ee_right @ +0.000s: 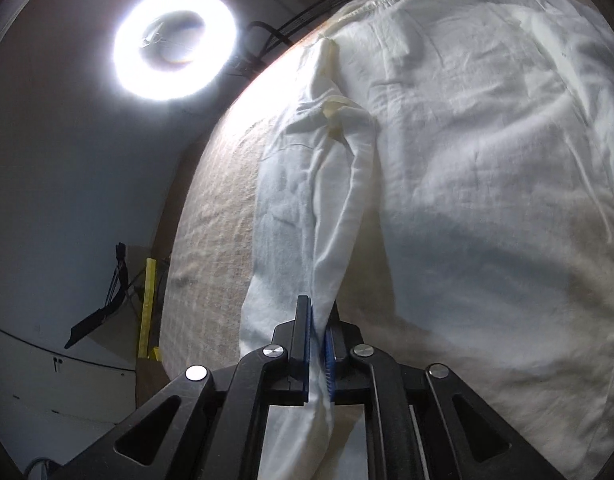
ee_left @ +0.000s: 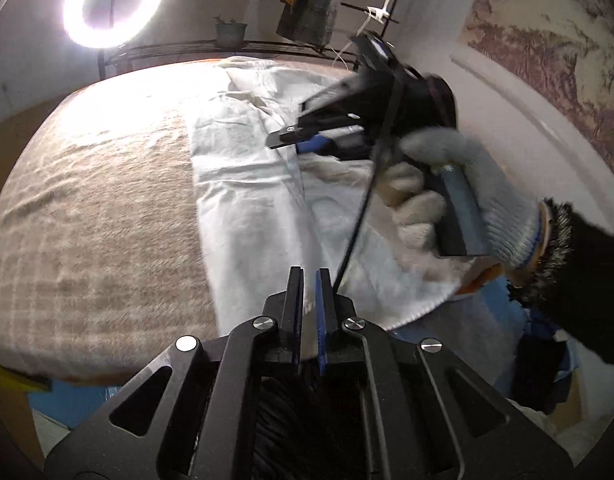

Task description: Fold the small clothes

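As I clamp a fold of the white garment point(ee_right: 447, 184) in my right claw point(ee_right: 319, 344), folding is barely begun.
It lies rumpled on the table point(ee_left: 87, 208); left claw point(ee_left: 309, 300) clenched, seemingly empty.

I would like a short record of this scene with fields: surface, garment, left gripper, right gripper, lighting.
surface: beige textured cover over a table
garment: white cloth spread flat on the cover, one edge lifted into a long fold
left gripper: left gripper nearly shut, a thin strip of the white cloth between its pads
right gripper: right gripper held in a gloved hand, pinching the lifted fold of the cloth
lighting: ring light behind the table, glare on the far edge
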The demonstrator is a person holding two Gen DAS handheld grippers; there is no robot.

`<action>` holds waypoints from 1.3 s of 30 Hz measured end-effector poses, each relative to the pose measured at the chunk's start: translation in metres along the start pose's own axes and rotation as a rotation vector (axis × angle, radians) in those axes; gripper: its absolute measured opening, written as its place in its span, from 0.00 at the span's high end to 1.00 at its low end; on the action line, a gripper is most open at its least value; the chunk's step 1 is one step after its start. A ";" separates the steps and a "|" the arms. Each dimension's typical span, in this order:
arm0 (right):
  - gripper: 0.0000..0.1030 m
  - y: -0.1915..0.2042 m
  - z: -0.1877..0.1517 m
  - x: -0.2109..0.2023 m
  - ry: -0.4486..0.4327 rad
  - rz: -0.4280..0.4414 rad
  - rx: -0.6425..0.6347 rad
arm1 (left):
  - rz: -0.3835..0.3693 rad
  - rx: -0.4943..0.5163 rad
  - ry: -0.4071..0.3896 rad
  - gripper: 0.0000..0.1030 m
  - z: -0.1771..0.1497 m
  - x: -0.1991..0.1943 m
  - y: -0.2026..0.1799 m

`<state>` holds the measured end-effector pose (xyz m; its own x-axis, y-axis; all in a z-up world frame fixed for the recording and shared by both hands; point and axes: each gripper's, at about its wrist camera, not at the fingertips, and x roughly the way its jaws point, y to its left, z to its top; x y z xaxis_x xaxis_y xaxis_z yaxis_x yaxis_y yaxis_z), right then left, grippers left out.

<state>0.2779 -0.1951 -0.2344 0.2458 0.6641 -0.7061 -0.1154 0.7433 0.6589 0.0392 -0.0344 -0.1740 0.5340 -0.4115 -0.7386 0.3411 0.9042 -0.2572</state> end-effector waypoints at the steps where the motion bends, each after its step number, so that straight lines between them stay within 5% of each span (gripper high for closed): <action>1: 0.72 -0.001 -0.002 -0.009 0.001 -0.003 -0.020 | -0.005 -0.020 -0.008 0.97 -0.002 -0.006 0.003; 2: 0.63 -0.001 -0.006 -0.018 -0.002 -0.009 -0.044 | -0.006 -0.044 -0.014 0.96 -0.004 -0.015 0.009; 8: 0.63 -0.018 -0.056 -0.057 -0.002 -0.014 -0.105 | 0.038 -0.212 -0.019 0.95 -0.007 -0.027 0.060; 17: 0.69 -0.017 -0.148 -0.063 0.068 0.051 -0.206 | -0.080 -0.351 0.080 0.92 -0.007 0.017 0.090; 20: 0.69 0.003 -0.165 -0.054 0.104 0.050 -0.304 | -0.097 -0.367 0.095 0.67 -0.010 0.026 0.087; 29: 0.71 0.042 -0.217 -0.025 0.317 0.085 -0.573 | -0.059 -0.318 0.061 0.64 0.002 0.023 0.081; 32: 0.71 0.036 -0.213 -0.041 0.279 0.082 -0.545 | -0.046 -0.288 0.062 0.64 0.000 0.030 0.076; 36: 0.70 0.019 -0.195 -0.074 0.164 0.077 -0.464 | 0.110 -0.135 0.100 0.64 -0.017 0.050 0.060; 39: 0.70 0.012 -0.184 -0.092 0.096 0.055 -0.437 | 0.169 -0.020 0.042 0.64 -0.033 0.045 0.047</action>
<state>0.0772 -0.2329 -0.2091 0.1396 0.6927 -0.7076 -0.5266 0.6571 0.5393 0.0536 -0.0069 -0.2403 0.5491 -0.2490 -0.7978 0.2341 0.9622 -0.1392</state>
